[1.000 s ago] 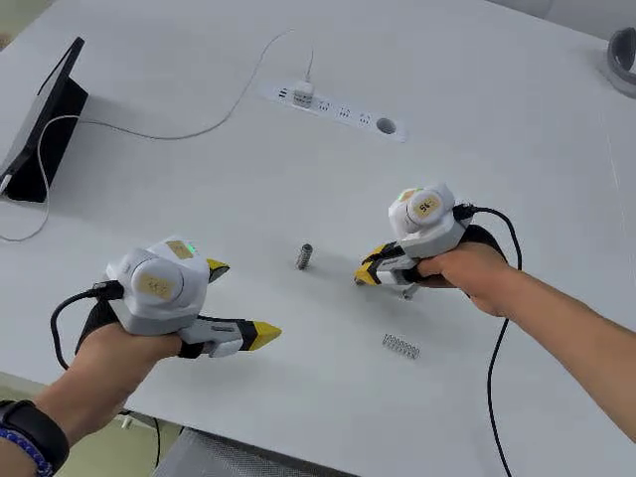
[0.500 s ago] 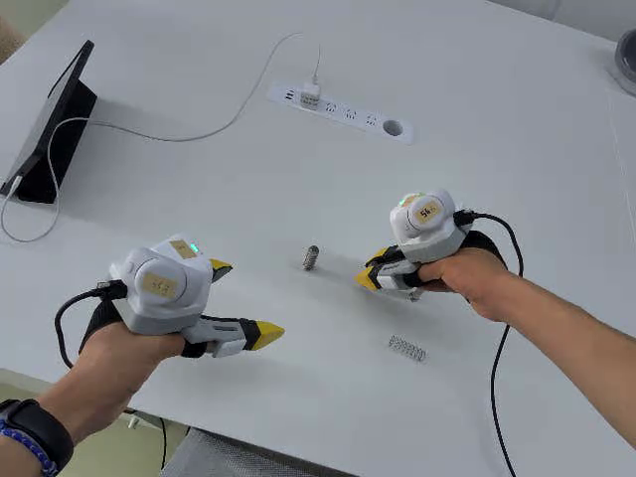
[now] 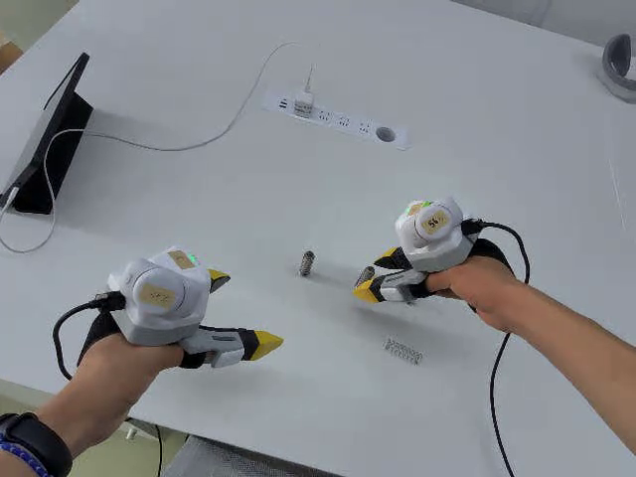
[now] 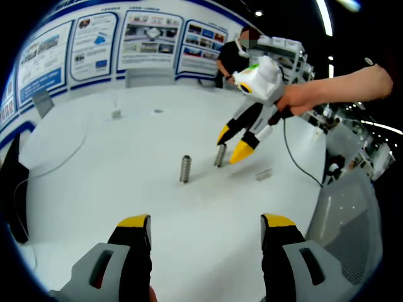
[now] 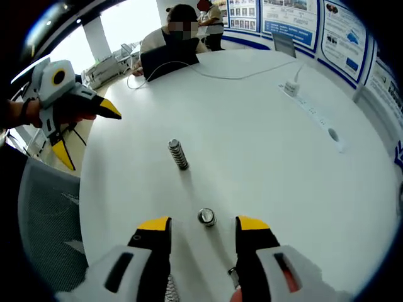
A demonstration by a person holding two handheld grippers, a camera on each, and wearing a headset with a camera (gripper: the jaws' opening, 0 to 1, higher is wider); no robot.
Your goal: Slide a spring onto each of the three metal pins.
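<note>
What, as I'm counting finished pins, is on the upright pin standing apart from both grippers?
A spring sleeves it along its visible height. The coils hide the shaft and base inside.

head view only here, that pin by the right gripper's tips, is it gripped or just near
observer: Not gripped. In the right gripper view the pin stands in the gap of the open right gripper, touching neither jaw.
operator: ok, anyone else around
observer: Yes, the right gripper view shows a person seated behind the tablet.
</note>
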